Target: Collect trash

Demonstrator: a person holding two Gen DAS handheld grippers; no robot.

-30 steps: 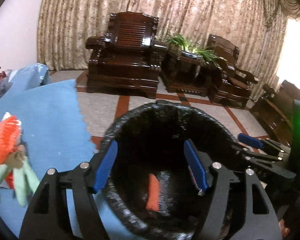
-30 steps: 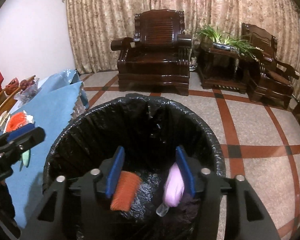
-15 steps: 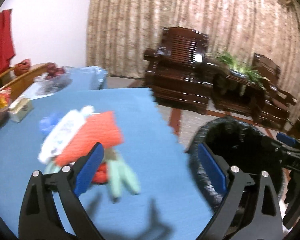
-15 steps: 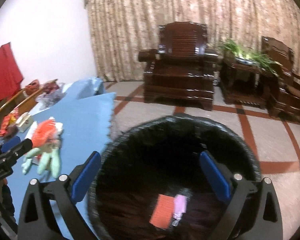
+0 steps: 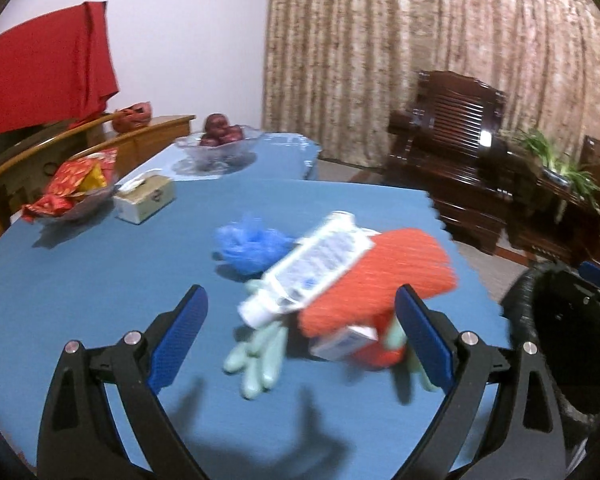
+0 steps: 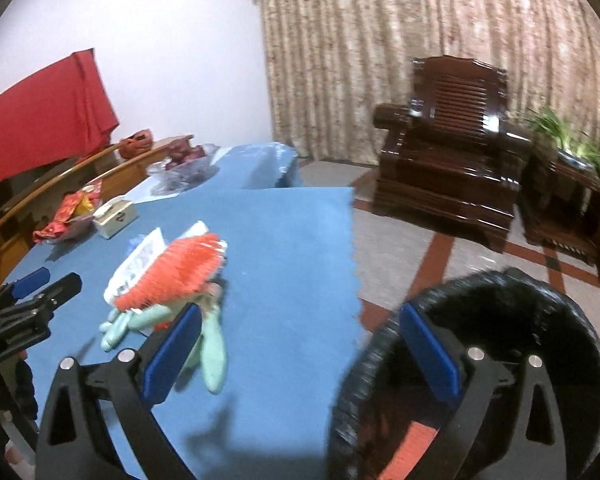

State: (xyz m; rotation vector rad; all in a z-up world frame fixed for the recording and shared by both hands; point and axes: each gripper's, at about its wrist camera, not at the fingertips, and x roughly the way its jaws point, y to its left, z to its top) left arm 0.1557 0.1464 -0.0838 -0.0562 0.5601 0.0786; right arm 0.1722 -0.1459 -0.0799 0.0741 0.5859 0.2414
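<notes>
Trash pile (image 5: 336, 280) on blue table (image 5: 100, 280): beyond and between left gripper (image 5: 300, 340) fingers, untouched. Left gripper: wide open, empty. Right gripper (image 6: 300, 356): wide open, empty, straddling bin (image 6: 500, 312) rim.

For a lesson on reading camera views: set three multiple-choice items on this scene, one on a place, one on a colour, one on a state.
1. Where is the trash bin?
A. on the floor beside the table
B. on the tablecloth
C. on the armchair

2. What colour is the tablecloth?
A. green
B. blue
C. white

3. How do the jaws of the left gripper stand?
A. shut on the bottle
B. shut on nothing
C. open, holding nothing

Answers:
1 A: the bin's black-lined rim sits past the cloth's edge, over the tiled floor.
2 B: the cloth under the trash pile is blue.
3 C: both blue pads stand wide apart, touching nothing.
</notes>
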